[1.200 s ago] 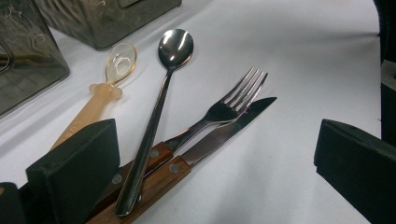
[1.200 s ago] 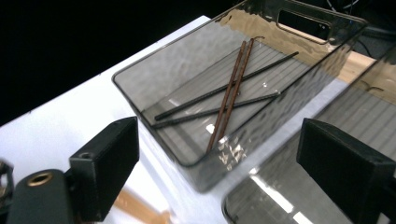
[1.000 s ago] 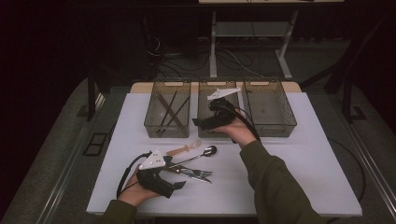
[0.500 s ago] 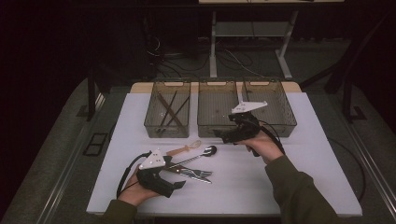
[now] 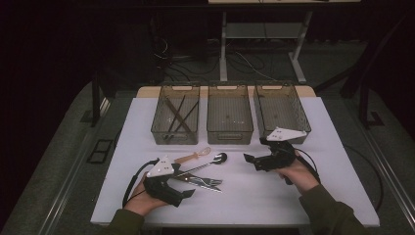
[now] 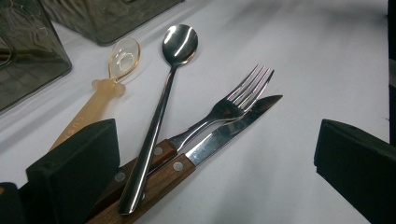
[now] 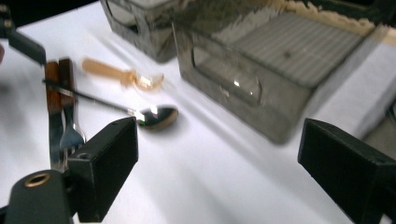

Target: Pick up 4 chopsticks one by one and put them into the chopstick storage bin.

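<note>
Dark room, grey floor (image 5: 63,147), white table (image 5: 254,196)

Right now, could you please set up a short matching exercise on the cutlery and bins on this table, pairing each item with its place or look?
Items:
1. steel spoon
2. translucent amber spoon
3. knife
4. left bin

Descriptions:
A. holds dark thin sticks
B. wooden handle, blade beside the fork
C. handle lies across the wooden handles
D. lies nearest the bins, pale handle

Pairs: 1-C, 2-D, 3-B, 4-A

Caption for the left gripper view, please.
Open left gripper over a steel spoon, fork, knife and amber plastic spoon.
</note>
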